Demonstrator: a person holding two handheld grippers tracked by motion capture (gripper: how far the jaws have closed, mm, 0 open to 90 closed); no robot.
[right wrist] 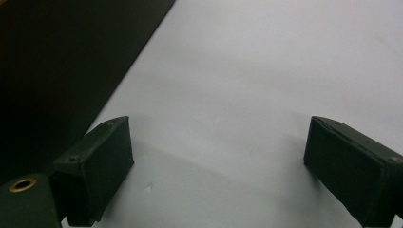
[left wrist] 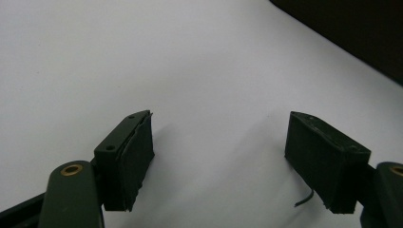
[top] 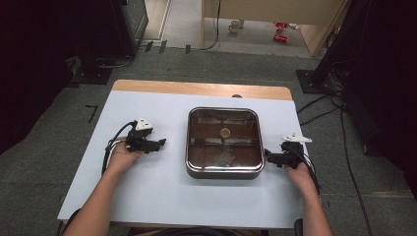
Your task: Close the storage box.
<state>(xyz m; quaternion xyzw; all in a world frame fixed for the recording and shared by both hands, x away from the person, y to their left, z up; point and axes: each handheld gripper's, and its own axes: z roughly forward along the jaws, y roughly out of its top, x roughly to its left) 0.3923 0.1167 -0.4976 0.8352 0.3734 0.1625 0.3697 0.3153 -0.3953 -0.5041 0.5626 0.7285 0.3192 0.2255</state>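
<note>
The work is barely beginning: both the left gripper [top: 160, 143] and right gripper [top: 268, 156] are resting released, flanking the untouched square steel lidded pan [top: 224, 141] on the white table [top: 147, 191].

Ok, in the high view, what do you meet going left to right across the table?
Left hand-held gripper → square pan with a glass lid → right hand-held gripper, all over the white table.

No readable txt, labels or nos. anywhere (floor items too small/blurry to tell).
</note>
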